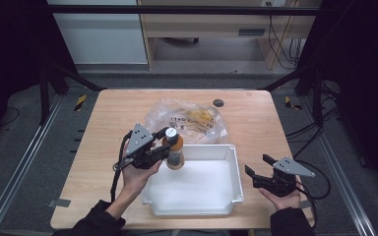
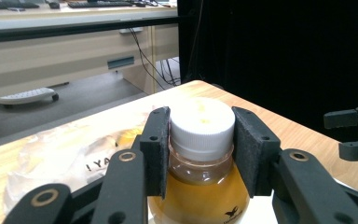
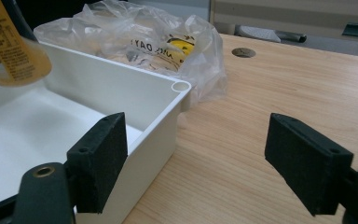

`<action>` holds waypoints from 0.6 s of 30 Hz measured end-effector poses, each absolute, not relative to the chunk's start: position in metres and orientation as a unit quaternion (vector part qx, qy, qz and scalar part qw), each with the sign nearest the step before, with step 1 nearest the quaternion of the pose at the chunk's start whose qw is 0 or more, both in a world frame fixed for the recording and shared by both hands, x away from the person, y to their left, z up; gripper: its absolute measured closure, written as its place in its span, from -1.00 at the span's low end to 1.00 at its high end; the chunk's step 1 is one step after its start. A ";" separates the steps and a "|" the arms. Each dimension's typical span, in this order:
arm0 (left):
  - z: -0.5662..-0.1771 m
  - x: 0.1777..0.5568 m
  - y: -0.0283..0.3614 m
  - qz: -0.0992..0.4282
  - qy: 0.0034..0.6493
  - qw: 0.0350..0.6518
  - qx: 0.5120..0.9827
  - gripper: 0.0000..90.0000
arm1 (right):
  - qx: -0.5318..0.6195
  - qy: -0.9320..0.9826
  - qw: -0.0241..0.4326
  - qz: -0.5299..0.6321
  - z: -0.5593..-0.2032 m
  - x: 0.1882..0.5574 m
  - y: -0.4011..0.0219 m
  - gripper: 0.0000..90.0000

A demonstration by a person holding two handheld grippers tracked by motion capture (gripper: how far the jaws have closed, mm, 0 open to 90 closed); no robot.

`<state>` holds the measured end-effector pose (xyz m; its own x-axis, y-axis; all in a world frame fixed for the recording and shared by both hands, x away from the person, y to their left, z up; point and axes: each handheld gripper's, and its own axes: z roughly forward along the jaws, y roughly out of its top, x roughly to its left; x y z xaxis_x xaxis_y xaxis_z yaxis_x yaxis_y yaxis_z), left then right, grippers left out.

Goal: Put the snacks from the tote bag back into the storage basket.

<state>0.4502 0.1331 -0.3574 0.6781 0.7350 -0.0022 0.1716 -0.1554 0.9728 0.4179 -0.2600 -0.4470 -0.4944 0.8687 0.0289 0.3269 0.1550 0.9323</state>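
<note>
Broadly, the wooden table (image 1: 113, 110) carries a white bin (image 1: 226, 196) at its near middle, with a crumpled clear bag (image 1: 170, 110) lying just beyond the bin's far wall. Next in size, the left gripper (image 1: 165, 141) hovers over the bin's far left corner, its jaws pinching the white cap and neck of a bottle (image 2: 200, 186) of amber liquid, which hangs upright above the bin's floor. To the right of the bin, the right gripper (image 1: 258, 164) is held above bare wood, its jaws spread wide with nothing between them.
</note>
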 end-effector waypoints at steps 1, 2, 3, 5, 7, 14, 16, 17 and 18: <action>-0.359 0.449 0.132 0.247 0.315 0.567 0.720 0.31 | 0.422 0.709 0.273 0.495 -0.447 0.418 -0.260 -0.53; -0.359 0.449 0.131 0.246 0.313 0.565 0.723 0.31 | 0.422 0.709 0.274 0.494 -0.447 0.418 -0.260 -0.53; -0.361 0.448 0.130 0.246 0.312 0.564 0.724 0.31 | 0.421 0.710 0.274 0.494 -0.448 0.418 -0.260 -0.53; -0.363 0.447 0.129 0.244 0.311 0.563 0.725 0.31 | 0.420 0.711 0.274 0.493 -0.448 0.418 -0.260 -0.53; -0.365 0.445 0.127 0.243 0.310 0.562 0.727 0.31 | 0.421 0.711 0.274 0.492 -0.448 0.417 -0.260 -0.53; -0.377 0.440 0.125 0.240 0.310 0.555 0.734 0.31 | 0.421 0.712 0.272 0.492 -0.449 0.416 -0.260 -0.52; -0.380 0.440 0.125 0.236 0.310 0.554 0.736 0.31 | 0.421 0.712 0.272 0.492 -0.449 0.416 -0.260 -0.52; -0.382 0.440 0.125 0.234 0.312 0.553 0.736 0.31 | 0.421 0.713 0.273 0.490 -0.449 0.416 -0.260 -0.52; -0.384 0.440 0.124 0.232 0.312 0.553 0.737 0.31 | 0.421 0.713 0.273 0.491 -0.449 0.416 -0.260 -0.53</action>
<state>0.4397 0.1243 -0.3835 0.6970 0.7170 -0.0024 0.2033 -0.1945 0.9596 0.4157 -0.2603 -0.4495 -0.4972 0.8673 0.0242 0.3324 0.1647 0.9287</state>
